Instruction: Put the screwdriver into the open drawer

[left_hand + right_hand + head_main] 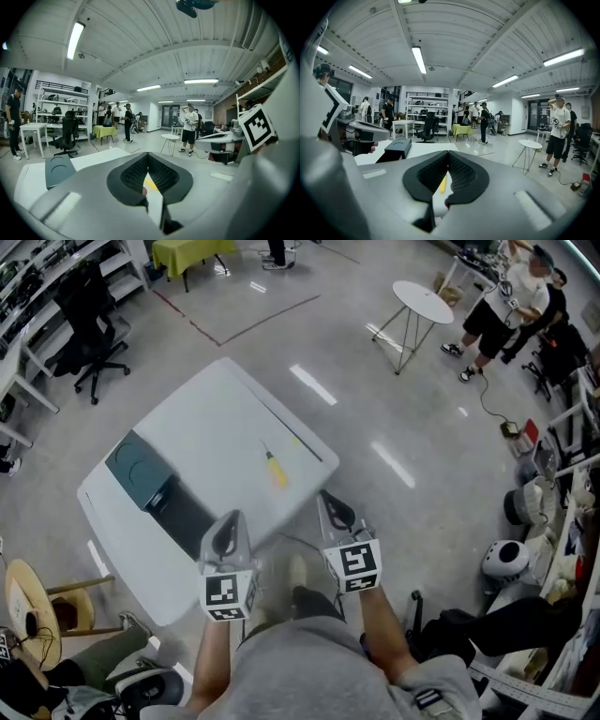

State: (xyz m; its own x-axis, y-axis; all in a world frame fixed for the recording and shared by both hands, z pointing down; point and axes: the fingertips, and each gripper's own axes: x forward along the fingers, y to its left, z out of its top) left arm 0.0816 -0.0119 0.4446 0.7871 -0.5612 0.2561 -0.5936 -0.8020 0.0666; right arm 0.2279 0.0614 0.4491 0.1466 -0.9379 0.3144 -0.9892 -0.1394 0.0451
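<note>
Both grippers were empty with jaws pinched together, the left gripper [228,529] and right gripper [334,509] side by side near the close edge of the white table [216,409]. The yellow-handled screwdriver [274,468] lay flat on the tabletop just ahead of them, well apart from the dark drawer unit [139,468] over on the left.

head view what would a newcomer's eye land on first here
The yellow-handled screwdriver lies alone on the white square table, towards its near right edge, with a dark teal drawer box at the table's left corner. At the bottom of the view the left gripper and right gripper, each with a black-and-white marker cube, point towards the table with jaws shut and empty.
</note>
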